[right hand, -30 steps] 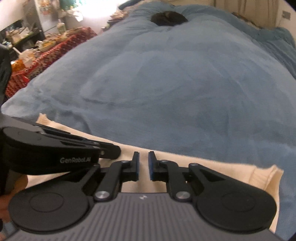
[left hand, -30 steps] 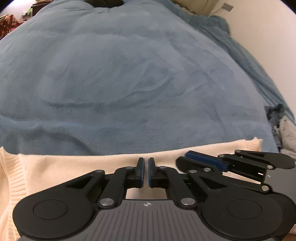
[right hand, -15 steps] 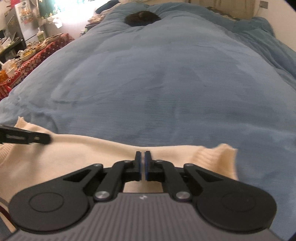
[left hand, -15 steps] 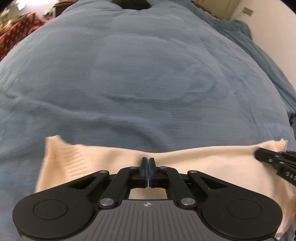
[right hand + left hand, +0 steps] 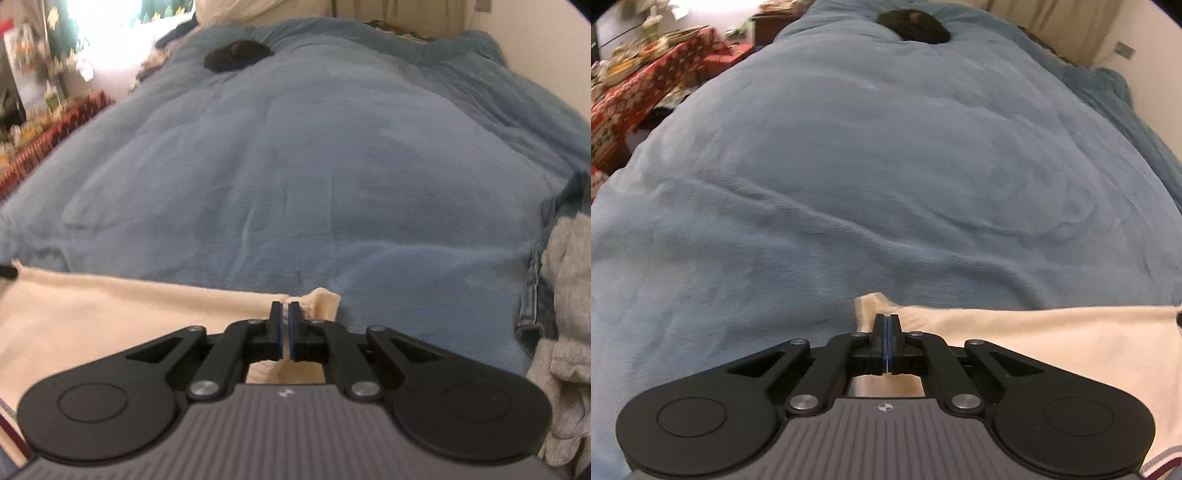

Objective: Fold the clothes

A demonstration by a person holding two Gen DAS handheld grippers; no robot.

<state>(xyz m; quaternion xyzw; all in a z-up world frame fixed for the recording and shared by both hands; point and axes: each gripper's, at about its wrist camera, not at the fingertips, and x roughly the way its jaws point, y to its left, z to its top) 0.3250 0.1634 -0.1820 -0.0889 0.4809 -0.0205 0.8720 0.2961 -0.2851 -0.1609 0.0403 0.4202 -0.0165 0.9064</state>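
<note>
Sweater [image 5: 1052, 343] stretched flat on the blue blanket [image 5: 886, 184], left gripper [image 5: 886, 325] and right gripper [image 5: 283, 314] each pinching a far corner, so folding's barely started.

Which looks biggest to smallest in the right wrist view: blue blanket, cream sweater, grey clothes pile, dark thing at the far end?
1. blue blanket
2. cream sweater
3. grey clothes pile, cut off by the frame edge, so unsure against the sweater
4. dark thing, though distance shrinks it
</note>
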